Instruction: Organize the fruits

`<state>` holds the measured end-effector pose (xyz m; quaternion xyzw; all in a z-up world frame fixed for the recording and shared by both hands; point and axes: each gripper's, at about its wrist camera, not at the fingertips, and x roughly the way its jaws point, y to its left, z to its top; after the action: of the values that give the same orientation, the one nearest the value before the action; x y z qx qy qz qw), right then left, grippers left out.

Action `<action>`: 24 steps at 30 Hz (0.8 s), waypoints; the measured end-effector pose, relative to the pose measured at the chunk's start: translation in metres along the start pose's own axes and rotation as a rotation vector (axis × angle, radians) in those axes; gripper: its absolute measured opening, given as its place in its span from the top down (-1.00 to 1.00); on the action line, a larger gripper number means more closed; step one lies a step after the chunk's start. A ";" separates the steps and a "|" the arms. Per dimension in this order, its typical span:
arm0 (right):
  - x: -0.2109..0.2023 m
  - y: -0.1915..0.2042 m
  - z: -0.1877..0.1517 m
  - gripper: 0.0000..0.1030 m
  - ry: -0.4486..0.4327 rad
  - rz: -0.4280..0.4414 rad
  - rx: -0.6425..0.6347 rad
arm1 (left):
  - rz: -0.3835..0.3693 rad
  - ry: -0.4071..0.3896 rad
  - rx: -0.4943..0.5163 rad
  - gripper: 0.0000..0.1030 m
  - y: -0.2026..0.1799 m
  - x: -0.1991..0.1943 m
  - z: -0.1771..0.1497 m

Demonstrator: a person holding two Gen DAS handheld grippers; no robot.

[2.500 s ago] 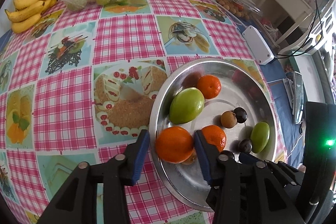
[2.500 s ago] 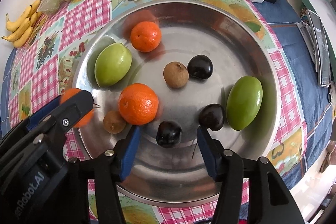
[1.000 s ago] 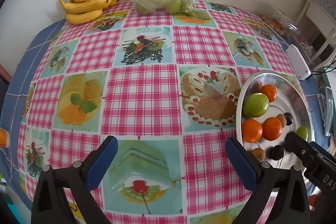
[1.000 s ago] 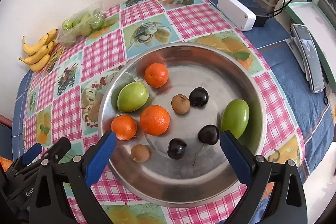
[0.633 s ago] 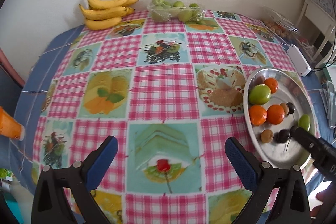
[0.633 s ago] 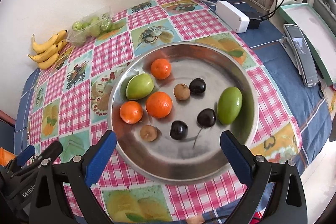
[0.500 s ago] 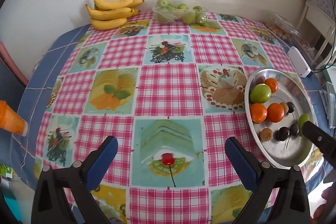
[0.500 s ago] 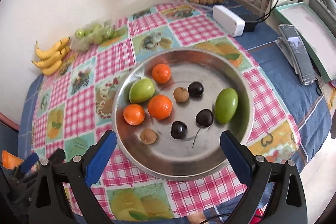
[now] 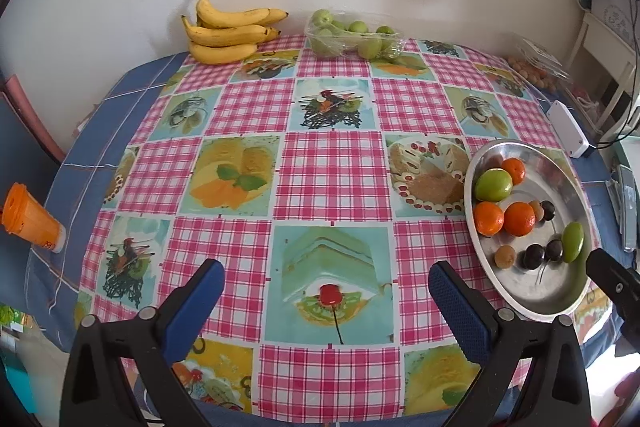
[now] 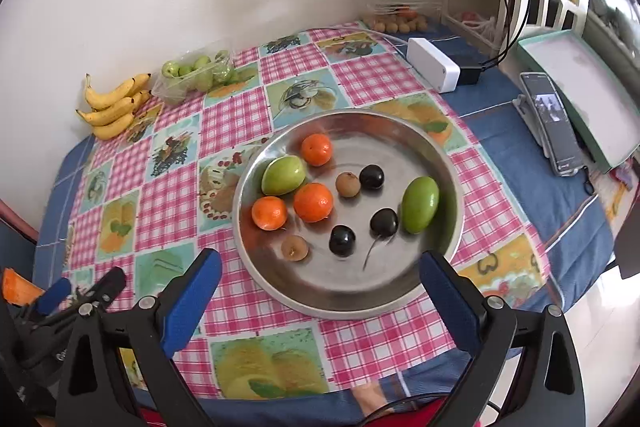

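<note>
A round metal plate [image 10: 448, 163] [image 9: 500, 151] on the checked tablecloth holds three oranges [image 10: 313, 202], two green fruits [image 10: 420, 203], dark cherries [image 10: 342, 240] and small brown fruits [image 10: 347, 184]. My right gripper [image 10: 320, 287] hovers wide open over the plate's near rim, nothing between its blue pads. My left gripper [image 9: 326, 293] stands wide open and empty above the tablecloth, left of the plate. In the right wrist view the left gripper's [image 10: 82, 293] tips show at the lower left.
Bananas [image 9: 228, 27] and a clear pack of green fruits [image 9: 354, 39] lie by the back wall. A white box [image 10: 434, 69], a phone [image 10: 550, 121] and a tray of small fruits [image 10: 398, 17] sit at the right. An orange cup [image 9: 30, 223] stands at the left table edge.
Both grippers have pulled back and up from the plate, so more of the table shows. Earlier the left gripper was around an orange at the plate's edge; it now lies on the plate.
</note>
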<state>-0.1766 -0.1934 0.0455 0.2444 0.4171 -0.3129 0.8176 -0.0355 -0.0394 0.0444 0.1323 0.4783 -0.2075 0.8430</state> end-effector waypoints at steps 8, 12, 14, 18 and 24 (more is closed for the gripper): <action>0.006 -0.002 0.000 -0.92 0.016 -0.012 0.000 | 0.050 0.001 0.004 -1.00 -0.001 0.003 -0.001; 0.011 -0.001 -0.001 -0.92 0.028 -0.016 -0.002 | 0.074 0.007 0.005 -1.00 -0.001 0.005 -0.001; 0.012 0.000 -0.001 -0.92 0.034 -0.017 -0.006 | 0.073 0.003 0.004 -1.00 -0.001 0.004 -0.001; 0.014 0.002 -0.001 -0.92 0.038 -0.016 -0.015 | 0.076 -0.003 0.001 -1.00 0.000 0.002 0.000; 0.016 0.003 -0.001 -0.92 0.047 -0.017 -0.015 | 0.081 -0.001 0.002 -1.00 -0.001 0.002 -0.001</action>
<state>-0.1682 -0.1955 0.0318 0.2419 0.4404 -0.3111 0.8067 -0.0360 -0.0402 0.0423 0.1526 0.4720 -0.1737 0.8507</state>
